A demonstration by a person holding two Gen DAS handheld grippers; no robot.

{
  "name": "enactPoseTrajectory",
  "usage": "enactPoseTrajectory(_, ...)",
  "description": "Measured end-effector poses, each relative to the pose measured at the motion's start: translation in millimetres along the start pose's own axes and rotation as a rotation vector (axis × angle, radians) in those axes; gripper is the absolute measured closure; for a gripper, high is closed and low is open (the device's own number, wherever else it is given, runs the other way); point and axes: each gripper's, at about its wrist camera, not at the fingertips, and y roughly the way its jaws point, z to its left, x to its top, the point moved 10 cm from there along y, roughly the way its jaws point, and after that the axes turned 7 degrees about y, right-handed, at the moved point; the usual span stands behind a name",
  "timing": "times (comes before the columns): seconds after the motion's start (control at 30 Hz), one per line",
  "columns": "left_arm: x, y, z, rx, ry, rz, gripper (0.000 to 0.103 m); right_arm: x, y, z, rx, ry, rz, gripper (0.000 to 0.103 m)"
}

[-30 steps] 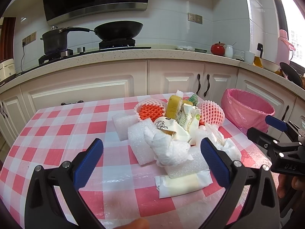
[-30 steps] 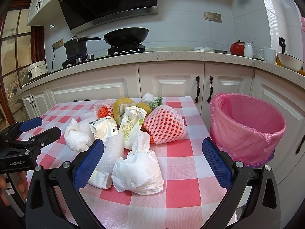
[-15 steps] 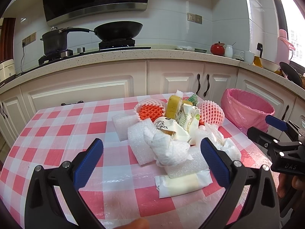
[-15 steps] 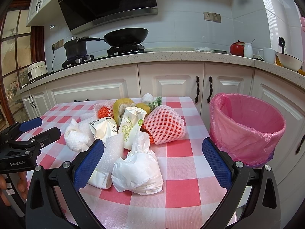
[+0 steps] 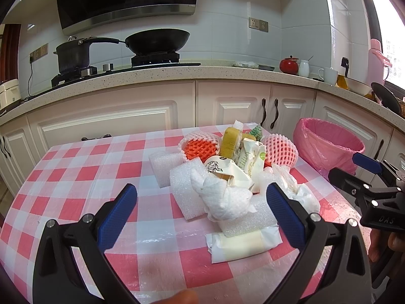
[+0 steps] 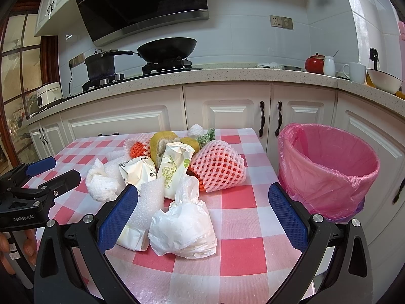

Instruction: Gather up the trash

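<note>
I hold both grippers, left [image 5: 201,210] and right [image 6: 202,210], spread wide and empty above the trash pile [image 6: 177,174]. It sits near the tabletop's [image 6: 243,253] right edge, by the bin [image 6: 326,167].

Piled foam, wrappers and tissues [image 6: 174,177] lie on the table beside the pink-lined bin [image 6: 329,167].

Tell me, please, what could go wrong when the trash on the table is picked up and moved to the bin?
1. The trash lies in one tight pile: pulling the white plastic bag may drag the foam sheet leaning beside it.
2. The bin stands off the table's edge; light pieces like the pink foam net could fall into the gap.
3. Both grippers, left and right, are open near the same pile and might collide.
</note>
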Motion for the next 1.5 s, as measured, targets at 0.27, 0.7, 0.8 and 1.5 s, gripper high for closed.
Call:
enactPoseTrajectory(0.27, 0.2, 0.4, -2.7, 0.0, 0.002, 0.0, 0.004, -0.1, 1.3, -0.3, 0.001, 0.002, 0.0, 0.006)
enactPoseTrajectory(0.7, 0.2, 0.6, -3.5, 0.001, 0.004, 0.0, 0.004, 0.8, -0.5, -0.6, 0.002, 0.005, -0.002, 0.006)
enactPoseTrajectory(0.8, 0.3, 0.7, -3.6, 0.001, 0.004, 0.0, 0.004, 0.8, -0.6, -0.6, 0.001, 0.003, -0.001, 0.006)
enactPoseTrajectory(1.5, -13.0, 1.7, 13.4, -0.011, -0.027, 0.045, 0.004, -21.5, 18.1, -1.1, 0.003, -0.007, 0.142, 0.006)
